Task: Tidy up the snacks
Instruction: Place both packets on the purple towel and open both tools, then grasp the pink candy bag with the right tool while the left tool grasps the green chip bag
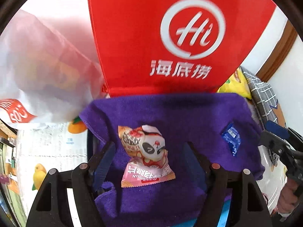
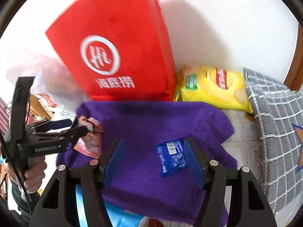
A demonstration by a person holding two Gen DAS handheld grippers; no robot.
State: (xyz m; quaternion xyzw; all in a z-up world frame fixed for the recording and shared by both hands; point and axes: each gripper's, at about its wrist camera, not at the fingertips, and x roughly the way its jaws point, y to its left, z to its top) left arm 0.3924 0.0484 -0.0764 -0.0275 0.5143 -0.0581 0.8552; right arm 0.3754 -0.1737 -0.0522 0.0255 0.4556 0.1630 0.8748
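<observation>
A pink snack packet (image 1: 146,156) with a cartoon face lies on a purple towel (image 1: 189,117), between the spread fingers of my left gripper (image 1: 151,151), which is open around it. A small blue snack packet (image 2: 172,156) lies on the same towel (image 2: 151,124), between the fingers of my right gripper (image 2: 154,151), close to the right finger; this gripper is open. The blue packet also shows in the left wrist view (image 1: 232,139). The left gripper (image 2: 75,127) shows in the right wrist view over the pink packet (image 2: 90,138).
A red bag (image 1: 161,37) with a white logo stands behind the towel, also in the right wrist view (image 2: 117,47). A yellow chip bag (image 2: 214,87) lies to its right. A grey checked cloth (image 2: 274,132) is at the right, a white plastic bag (image 1: 43,71) at the left.
</observation>
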